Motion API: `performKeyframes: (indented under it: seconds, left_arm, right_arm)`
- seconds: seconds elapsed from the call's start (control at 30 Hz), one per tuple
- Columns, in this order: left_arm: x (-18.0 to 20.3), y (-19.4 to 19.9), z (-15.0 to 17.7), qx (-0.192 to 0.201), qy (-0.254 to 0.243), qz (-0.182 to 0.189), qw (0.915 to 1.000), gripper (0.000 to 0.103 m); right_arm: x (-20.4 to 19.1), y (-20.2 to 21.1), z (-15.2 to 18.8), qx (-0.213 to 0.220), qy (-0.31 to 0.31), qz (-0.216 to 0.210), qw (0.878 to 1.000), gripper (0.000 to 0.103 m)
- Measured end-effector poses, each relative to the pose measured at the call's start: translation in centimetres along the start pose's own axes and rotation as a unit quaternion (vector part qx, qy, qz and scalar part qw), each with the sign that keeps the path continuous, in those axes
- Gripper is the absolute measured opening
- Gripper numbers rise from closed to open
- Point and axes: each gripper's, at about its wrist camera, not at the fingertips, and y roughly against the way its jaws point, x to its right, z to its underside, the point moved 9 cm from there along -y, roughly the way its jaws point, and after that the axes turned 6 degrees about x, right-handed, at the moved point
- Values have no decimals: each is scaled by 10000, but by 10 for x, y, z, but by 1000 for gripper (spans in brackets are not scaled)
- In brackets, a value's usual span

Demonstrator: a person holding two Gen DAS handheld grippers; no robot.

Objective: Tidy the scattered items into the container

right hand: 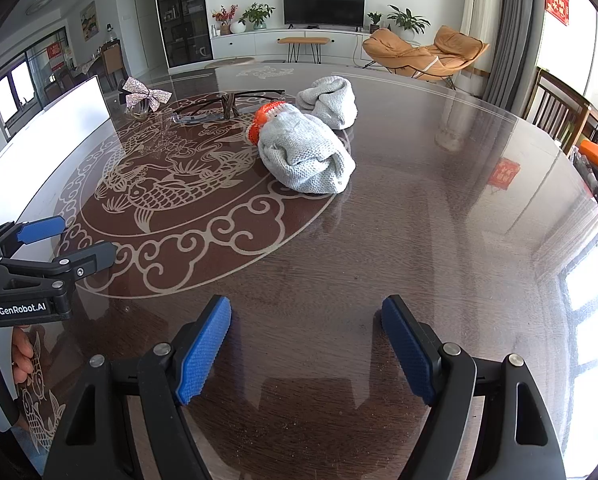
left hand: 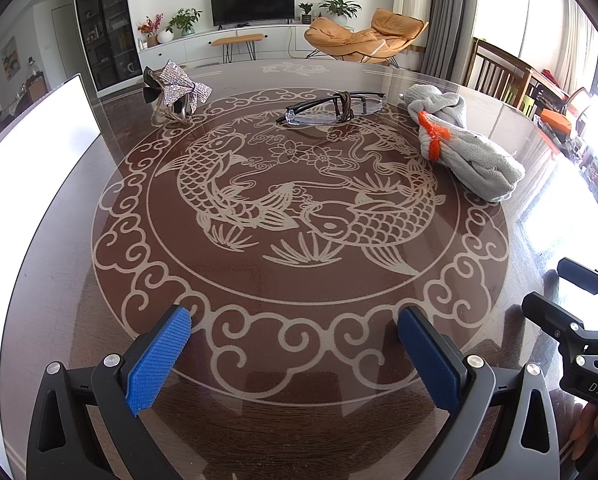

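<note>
Gloves (left hand: 463, 142) untouched; both grippers hover, spread.

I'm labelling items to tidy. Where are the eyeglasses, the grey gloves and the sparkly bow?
eyeglasses (left hand: 341, 109): left wrist view, on the lens.
grey gloves (right hand: 305, 156): right wrist view, on the knit body.
sparkly bow (left hand: 181, 86): left wrist view, on its centre.

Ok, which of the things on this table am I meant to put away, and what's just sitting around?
For the job:
- grey knit gloves with orange cuff
- glasses
- sequin hair bow
- white container, at the table's left edge

Not part of it:
- glass-topped table with the fish pattern
- wooden chairs, TV, orange lounge chair behind

Both grippers are open, holding nothing.
</note>
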Motion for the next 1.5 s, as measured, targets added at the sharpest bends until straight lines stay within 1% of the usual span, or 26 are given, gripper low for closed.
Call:
performKeyframes:
  seconds: [0.93,1.03,1.07,1.1,1.17,1.2,1.23,1.27,1.33,1.4,1.43,1.47,1.5]
  left_arm:
    - [0,0,0,-1,1,0,10000,103]
    - [0,0,0,0,0,0,10000,103]
    - [0,0,0,0,0,0,10000,103]
    - [0,0,0,0,1,0,10000,103]
    - [0,0,0,0,0,0,10000,103]
    - [0,0,0,0,0,0,10000,103]
    - [0,0,0,0,0,-1,10000,103]
    - [0,0,0,0,0,-1,10000,103]
    - [0,0,0,0,0,-1,10000,103]
    - [0,0,0,0,0,-1,10000,103]
    - [0,0,0,0,0,-1,10000,103]
    - [0,0,0,0,0,-1,10000,103]
    - [0,0,0,0,0,-1,10000,103]
  right_arm:
    - [0,0,0,0,20,22,10000,79]
    - [-1,0,-2,-40,94,-49,9999,79]
    - [-2,-3,-6,-53,177,-143,9997,79]
    - [-3,-3,-15,38,304,-201,9993,78]
    - [-2,1,-45,454,656,-42,9968,78]
    - [-3,0,-62,612,772,-64,9951,78]
    - [-4,-5,-77,650,826,-142,9944,78]
    - [-3,-13,-89,609,841,-217,9944,78]
    - [-4,-37,-104,341,792,-426,9954,78]
    - [-7,-64,-106,-57,762,-705,9946,78]
    - [-8,-75,-103,-233,765,-748,9940,78]
    - [-7,-83,-99,-344,745,-739,9939,76]
    - [-6,-86,-96,-377,696,-759,9940,75]
